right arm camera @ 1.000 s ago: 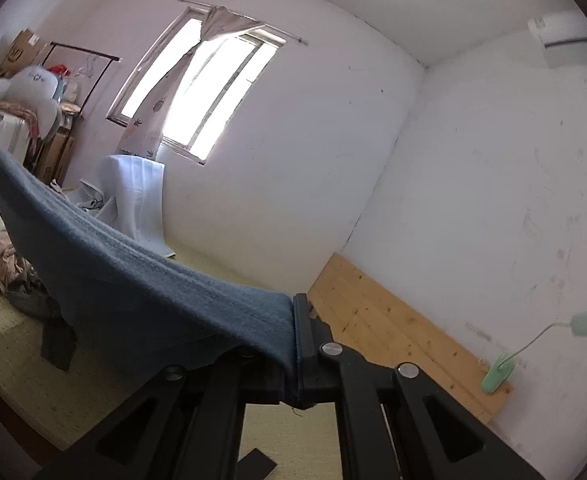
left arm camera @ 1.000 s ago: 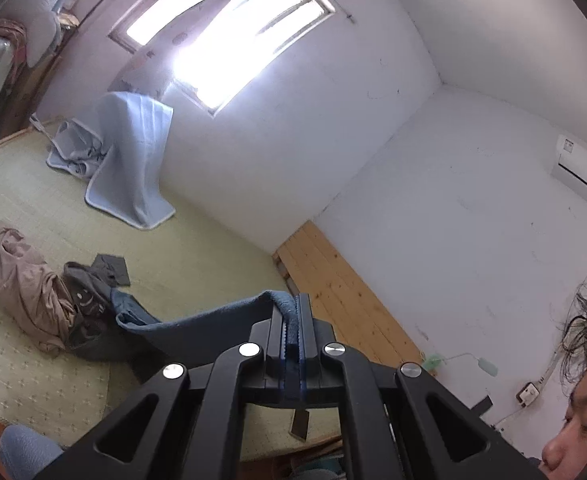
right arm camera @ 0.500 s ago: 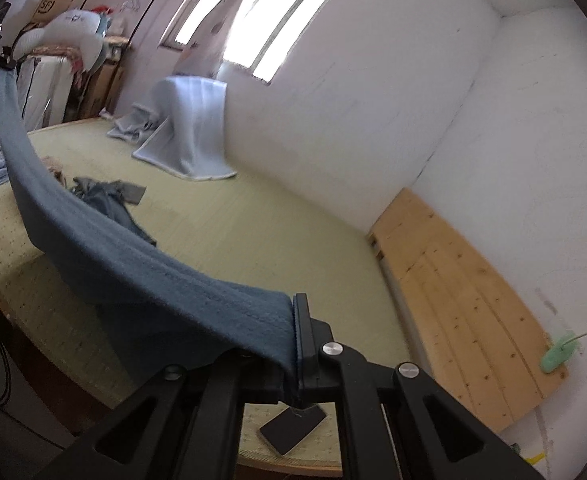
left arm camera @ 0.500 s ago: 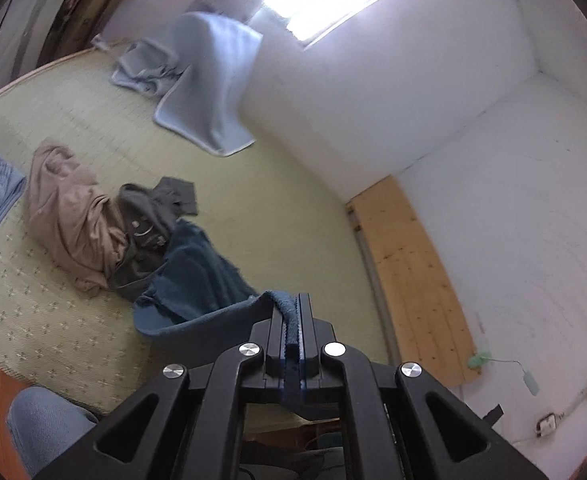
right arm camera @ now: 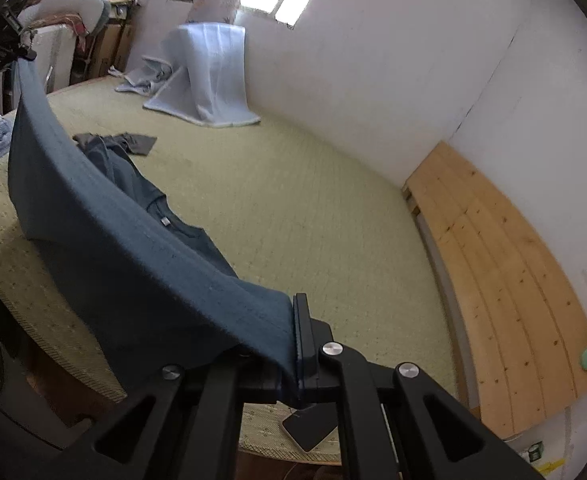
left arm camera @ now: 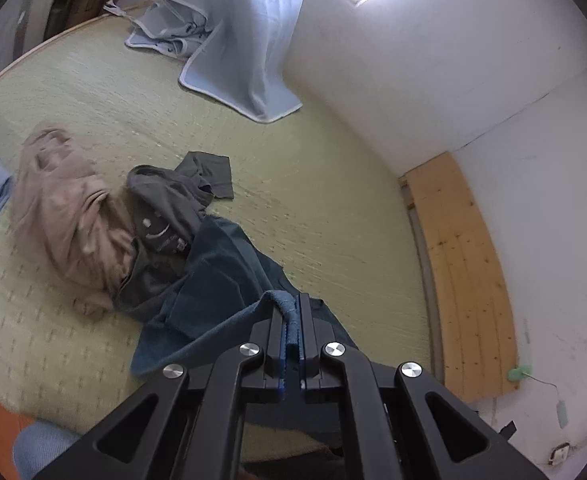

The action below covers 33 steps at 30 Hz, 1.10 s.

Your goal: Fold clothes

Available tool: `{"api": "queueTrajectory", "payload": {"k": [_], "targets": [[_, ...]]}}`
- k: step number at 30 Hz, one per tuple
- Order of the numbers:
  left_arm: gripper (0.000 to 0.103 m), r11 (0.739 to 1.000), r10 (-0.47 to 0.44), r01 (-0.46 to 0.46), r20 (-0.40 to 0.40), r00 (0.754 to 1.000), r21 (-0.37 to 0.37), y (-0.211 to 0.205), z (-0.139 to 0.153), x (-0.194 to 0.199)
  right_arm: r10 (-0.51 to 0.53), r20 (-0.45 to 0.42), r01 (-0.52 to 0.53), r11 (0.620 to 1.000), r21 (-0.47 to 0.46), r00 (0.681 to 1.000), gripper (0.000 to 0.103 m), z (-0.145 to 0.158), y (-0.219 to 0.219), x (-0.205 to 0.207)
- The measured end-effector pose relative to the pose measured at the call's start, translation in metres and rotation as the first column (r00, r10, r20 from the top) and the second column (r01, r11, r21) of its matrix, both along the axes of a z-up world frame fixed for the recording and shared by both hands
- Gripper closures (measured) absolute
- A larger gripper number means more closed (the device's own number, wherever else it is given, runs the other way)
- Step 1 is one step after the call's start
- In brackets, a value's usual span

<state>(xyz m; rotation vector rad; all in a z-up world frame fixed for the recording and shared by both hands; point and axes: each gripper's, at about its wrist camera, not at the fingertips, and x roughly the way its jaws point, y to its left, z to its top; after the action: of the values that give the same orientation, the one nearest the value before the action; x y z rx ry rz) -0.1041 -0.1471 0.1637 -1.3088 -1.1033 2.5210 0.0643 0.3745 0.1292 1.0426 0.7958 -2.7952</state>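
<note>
Two corners of one dark blue cotton T-shirt (left arm camera: 221,280), one in each tool, so the cloth can be spread out flat before any fold.

Left gripper (left arm camera: 292,320): black fingers pressed together, pinching a bunched bit of the shirt's edge right at the tips. Tilted down toward the pale green woven mat (left arm camera: 313,184). Just ahead of the tips and a little to the left, the rest of the blue shirt, crumpled on the mat. Further ahead on the left, touching the blue shirt, a dark grey shirt (left arm camera: 173,208) in a heap, and beside that a tan crumpled garment (left arm camera: 65,216). Far ahead, against the white wall, a light blue towel-like blanket (left arm camera: 249,40) draped over something hidden.

Right gripper (right arm camera: 295,340): fingers also pressed together, pinching the other end of the same edge. Tilted down too. From its tips a tight blue band of cloth (right arm camera: 133,248) stretching up and away to the left edge of the right wrist view, where the far end is too small to make out. Held tight like that, probably to keep the hem straight and stop wrinkles. Below the band, the neck part of the shirt lying on the mat. Under the right tool, near the mat's front edge, a small dark flat phone-like thing (right arm camera: 309,428).

Shirt part hanging, part lying down. No fold made yet, by the look of it. To the right of both tools, a light wooden board (right arm camera: 505,280) along the wall.
</note>
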Motion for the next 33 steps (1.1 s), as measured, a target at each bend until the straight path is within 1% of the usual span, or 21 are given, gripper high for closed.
{"api": "queueTrajectory", "payload": {"k": [3,7,9,13,17,20,23,26,31,33], "targets": [[0.1,0.999,-0.023,0.025,0.047,0.999,-0.039,0.007,-0.015,-0.055,-0.01,0.046,0.011,1.0,-0.009,0.999,0.102,-0.021,0.009,-0.033],[0.1,0.994,-0.028,0.042,0.133,0.991,-0.097,0.018,-0.048,-0.131,-0.005,0.102,0.007,1.0,-0.017,0.995,0.102,-0.054,0.021,-0.08],[0.1,0.991,-0.017,0.041,0.184,0.983,-0.127,0.023,-0.067,-0.17,0.002,0.14,0.0,1.0,-0.017,0.99,0.102,-0.077,0.026,-0.107],[0.1,0.981,0.037,0.013,0.253,0.967,-0.192,0.028,-0.098,-0.225,0.019,0.202,-0.014,1.0,-0.022,0.979,0.102,-0.117,0.033,-0.163],[0.101,0.968,0.101,-0.029,0.283,0.954,-0.25,0.025,-0.114,-0.254,0.05,0.264,-0.048,0.999,-0.013,0.963,0.102,-0.152,0.036,-0.219],[0.101,0.956,0.125,-0.031,0.306,0.944,-0.293,0.023,-0.122,-0.27,0.078,0.311,-0.079,0.997,-0.009,0.947,0.102,-0.178,0.035,-0.255],[0.101,0.944,0.14,-0.022,0.339,0.93,-0.33,0.023,-0.133,-0.29,0.083,0.334,-0.088,0.996,-0.002,0.939,0.102,-0.198,0.036,-0.283],[0.101,0.928,0.14,0.009,0.371,0.918,-0.373,0.028,-0.145,-0.311,0.072,0.341,-0.07,0.997,-0.018,0.937,0.102,-0.21,0.042,-0.306],[0.1,0.901,0.153,0.048,0.419,0.895,-0.431,0.036,-0.177,-0.335,0.039,0.36,-0.047,0.999,0.014,0.932,0.102,-0.229,0.044,-0.335],[0.1,0.895,0.156,0.056,0.426,0.891,-0.443,0.038,-0.19,-0.34,0.018,0.373,-0.033,0.999,0.033,0.928,0.101,-0.239,0.045,-0.346]]}}
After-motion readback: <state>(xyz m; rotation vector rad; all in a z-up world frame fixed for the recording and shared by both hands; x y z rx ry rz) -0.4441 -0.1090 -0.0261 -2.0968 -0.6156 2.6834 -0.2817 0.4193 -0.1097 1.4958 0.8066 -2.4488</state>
